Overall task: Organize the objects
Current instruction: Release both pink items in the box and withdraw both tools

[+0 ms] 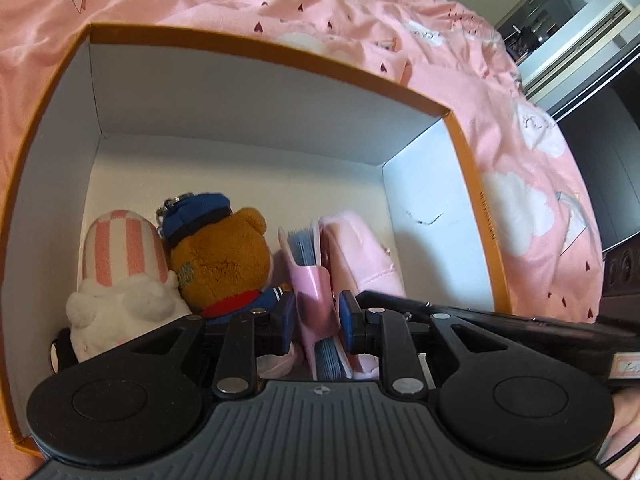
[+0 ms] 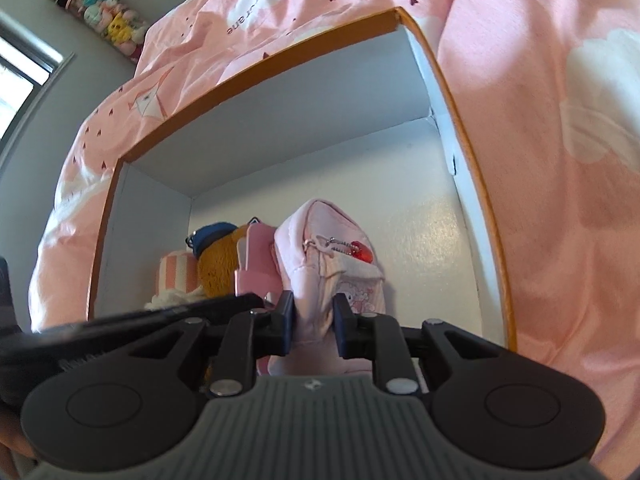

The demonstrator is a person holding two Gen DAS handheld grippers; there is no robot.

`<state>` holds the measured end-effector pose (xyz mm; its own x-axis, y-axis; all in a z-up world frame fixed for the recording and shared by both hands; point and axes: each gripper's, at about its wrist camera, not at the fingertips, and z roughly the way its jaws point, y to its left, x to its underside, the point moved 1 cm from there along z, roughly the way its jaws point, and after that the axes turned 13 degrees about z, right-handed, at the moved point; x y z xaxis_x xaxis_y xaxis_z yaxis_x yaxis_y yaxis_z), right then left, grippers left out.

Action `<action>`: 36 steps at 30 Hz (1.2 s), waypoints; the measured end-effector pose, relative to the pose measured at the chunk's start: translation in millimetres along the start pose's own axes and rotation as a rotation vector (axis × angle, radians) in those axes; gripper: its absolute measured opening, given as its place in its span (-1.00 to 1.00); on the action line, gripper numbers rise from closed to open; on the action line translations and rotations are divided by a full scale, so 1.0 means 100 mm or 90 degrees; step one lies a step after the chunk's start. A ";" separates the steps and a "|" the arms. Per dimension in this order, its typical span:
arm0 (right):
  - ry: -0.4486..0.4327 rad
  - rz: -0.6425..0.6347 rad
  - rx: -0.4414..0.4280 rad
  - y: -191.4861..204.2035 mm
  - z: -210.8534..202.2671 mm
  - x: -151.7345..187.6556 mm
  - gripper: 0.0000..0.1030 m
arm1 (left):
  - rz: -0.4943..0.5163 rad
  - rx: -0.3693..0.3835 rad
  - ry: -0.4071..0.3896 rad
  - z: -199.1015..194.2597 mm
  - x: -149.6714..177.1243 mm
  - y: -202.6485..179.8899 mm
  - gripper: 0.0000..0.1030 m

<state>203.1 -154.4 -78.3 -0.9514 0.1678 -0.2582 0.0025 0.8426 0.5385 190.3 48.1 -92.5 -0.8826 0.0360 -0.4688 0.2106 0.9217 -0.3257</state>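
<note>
Pink cotton bedding printed with white clouds and small dark hearts (image 1: 460, 64) lies under and around everything we record.

Left wrist view: an orange-edged cardboard box with a white interior (image 1: 248, 148) sits open on the bedding. Along its near wall we list, left to right: a pink-and-white striped plush with a white fluffy trim (image 1: 120, 276); a brown plush bear in a blue cap with a keychain (image 1: 224, 256); a pink card holder with grey-blue leaves, standing on edge (image 1: 308, 280); a pale pink fabric pouch (image 1: 360, 252). Our left gripper (image 1: 314, 320) straddles the card holder, its blue pads set close on either side; whether they press it or merely flank it, we cannot tell.

Right wrist view: the same box, with the pouch nearest, showing a red heart charm on a bead chain (image 2: 358, 250) and a cartoon print. Our right gripper (image 2: 314, 326) is closed narrowly on the pouch's lower body, which bulges between the pads.

Progress, in our judgement: four items are filed in a row and much of the box floor is unused. Release of both items seems to remain.
</note>
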 end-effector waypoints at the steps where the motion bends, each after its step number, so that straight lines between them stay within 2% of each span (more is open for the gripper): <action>1: 0.001 -0.015 0.005 0.02 0.00 0.01 -0.55 | -0.001 0.001 -0.004 -0.01 -0.01 0.00 -0.51; 3: 0.006 -0.044 0.017 0.05 0.01 0.03 -0.50 | -0.001 0.005 0.000 0.00 -0.02 0.00 -0.51; 6: -0.001 -0.081 0.026 0.08 0.04 0.05 -0.50 | -0.008 0.009 0.001 0.05 -0.02 0.00 -0.63; 14: -0.025 -0.048 -0.043 0.01 0.07 0.03 -0.54 | -0.017 -0.001 -0.008 0.02 -0.08 0.01 -0.65; 19: -0.014 -0.042 -0.033 0.00 0.12 0.01 -0.50 | -0.017 -0.009 -0.002 0.08 -0.08 -0.01 -0.64; 24: -0.028 -0.061 -0.019 0.05 0.09 0.02 -0.34 | -0.035 -0.001 -0.001 0.07 -0.07 0.02 -0.64; 31: -0.053 -0.080 -0.004 0.06 0.02 0.02 -0.10 | -0.049 -0.002 -0.019 -0.03 -0.07 0.06 -0.42; 36: -0.082 -0.108 0.007 0.12 -0.09 0.04 0.01 | -0.045 0.007 -0.032 -0.14 -0.06 0.02 -0.32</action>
<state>196.3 -147.9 -65.8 -0.8909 0.0870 -0.4457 -0.1502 0.8698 0.4700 189.9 55.2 -78.9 -0.8733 -0.0478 -0.4848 0.1540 0.9171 -0.3677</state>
